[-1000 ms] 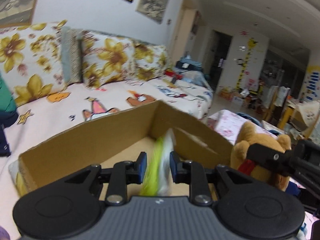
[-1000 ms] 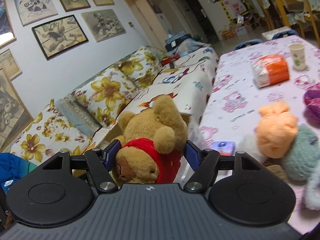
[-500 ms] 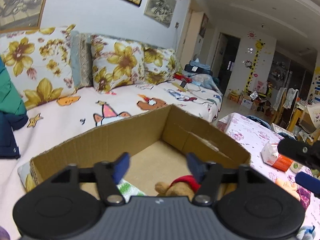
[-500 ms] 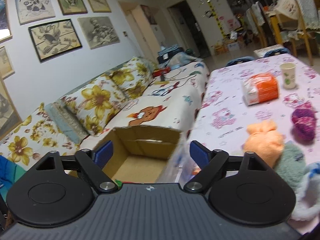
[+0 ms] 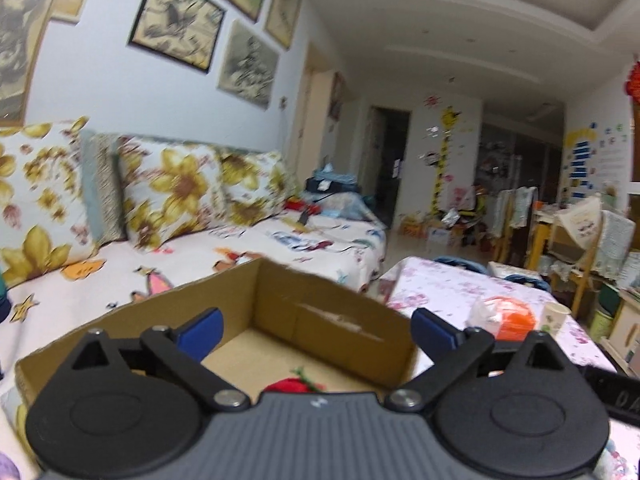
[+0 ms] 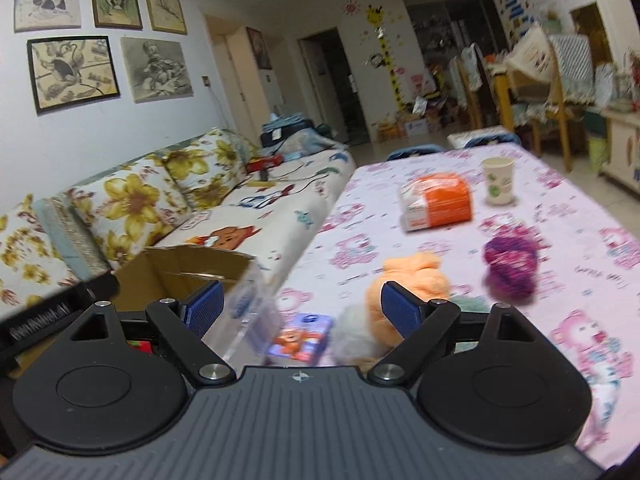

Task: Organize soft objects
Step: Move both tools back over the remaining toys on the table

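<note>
A cardboard box stands on the sofa; it also shows in the right wrist view. My left gripper is open and empty above the box. A red piece of the teddy bear shows inside the box, mostly hidden by the gripper body. My right gripper is open and empty over the table's left edge. On the table lie an orange plush, a purple yarn ball, a pale green plush, partly hidden, and a white plush.
The pink patterned table carries an orange tissue pack, a paper cup and a small blue packet. A clear plastic piece stands by the box. Flowered cushions line the sofa. Chairs stand beyond the table.
One second ago my left gripper held a green-white soft toy and my right held the teddy bear. Both have opened, the toys lie in the box, and my right gripper has swung towards the table.
</note>
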`<state>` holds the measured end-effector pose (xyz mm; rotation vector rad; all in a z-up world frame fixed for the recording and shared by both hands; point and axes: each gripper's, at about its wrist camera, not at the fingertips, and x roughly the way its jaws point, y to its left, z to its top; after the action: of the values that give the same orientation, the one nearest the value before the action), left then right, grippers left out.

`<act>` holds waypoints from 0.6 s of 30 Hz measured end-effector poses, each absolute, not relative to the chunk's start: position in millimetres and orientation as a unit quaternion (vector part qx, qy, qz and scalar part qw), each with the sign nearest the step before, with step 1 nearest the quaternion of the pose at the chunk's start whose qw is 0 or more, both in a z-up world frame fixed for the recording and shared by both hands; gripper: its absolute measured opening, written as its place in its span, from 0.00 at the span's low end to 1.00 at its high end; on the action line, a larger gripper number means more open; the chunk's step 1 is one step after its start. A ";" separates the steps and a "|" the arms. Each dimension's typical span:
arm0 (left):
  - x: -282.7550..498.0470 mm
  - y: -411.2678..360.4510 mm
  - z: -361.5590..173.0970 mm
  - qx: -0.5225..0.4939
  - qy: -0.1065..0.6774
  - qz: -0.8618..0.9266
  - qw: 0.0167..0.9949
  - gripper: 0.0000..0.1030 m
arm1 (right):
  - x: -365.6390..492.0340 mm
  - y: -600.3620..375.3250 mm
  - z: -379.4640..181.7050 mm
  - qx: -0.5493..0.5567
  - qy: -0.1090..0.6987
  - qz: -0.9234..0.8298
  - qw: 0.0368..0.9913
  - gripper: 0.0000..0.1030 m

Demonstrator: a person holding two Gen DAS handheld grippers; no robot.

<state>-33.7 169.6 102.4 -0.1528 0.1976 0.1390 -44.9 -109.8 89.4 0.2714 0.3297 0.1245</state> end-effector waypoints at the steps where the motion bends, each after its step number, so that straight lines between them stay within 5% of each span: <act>1: -34.3 166.7 102.3 -0.072 0.094 0.064 0.991 0.99 | -47.3 -112.2 89.4 0.133 0.158 0.057 0.977 1.00; 18: -31.6 129.4 96.9 -0.037 0.105 -0.013 0.994 0.99 | -60.9 -143.5 87.9 0.159 0.118 0.010 0.980 1.00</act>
<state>-31.6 129.4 96.9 -0.0738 0.2103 -0.0261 -60.9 -143.5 87.9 0.3198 0.2382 0.0206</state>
